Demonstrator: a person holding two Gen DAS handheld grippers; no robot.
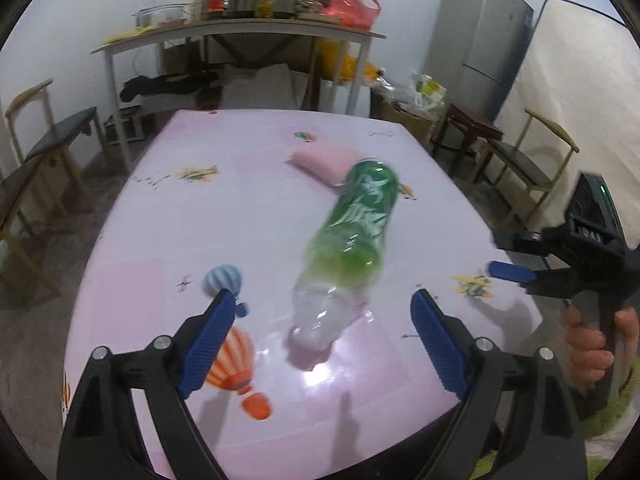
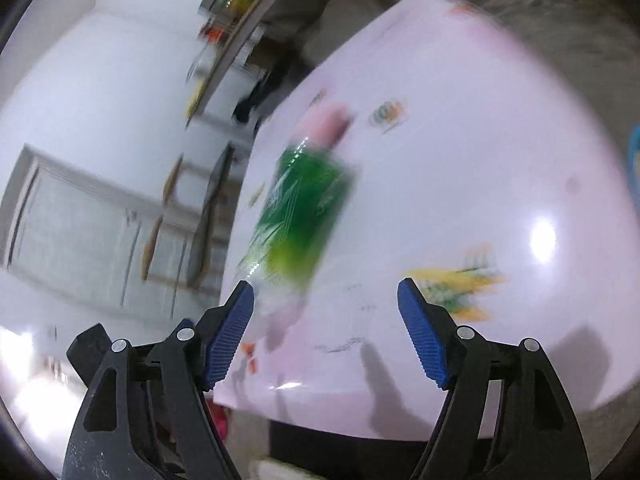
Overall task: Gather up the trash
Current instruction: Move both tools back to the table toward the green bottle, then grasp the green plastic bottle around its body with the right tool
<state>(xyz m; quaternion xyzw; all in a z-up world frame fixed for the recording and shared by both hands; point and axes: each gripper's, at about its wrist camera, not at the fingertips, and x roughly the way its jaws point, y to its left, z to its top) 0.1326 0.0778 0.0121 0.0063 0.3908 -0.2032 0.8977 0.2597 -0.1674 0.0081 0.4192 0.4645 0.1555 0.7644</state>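
An empty plastic bottle with a green label lies on its side on the pink table, its clear neck end toward me. My left gripper is open, its blue pads either side of the neck end, not touching. The right gripper shows at the right edge in a hand, apart from the bottle. In the blurred right wrist view the bottle lies ahead of my open, empty right gripper. A pink packet lies just beyond the bottle.
The table's cloth has balloon and plane prints. Chairs stand at the left and right. A cluttered shelf table, boxes and a grey fridge stand behind.
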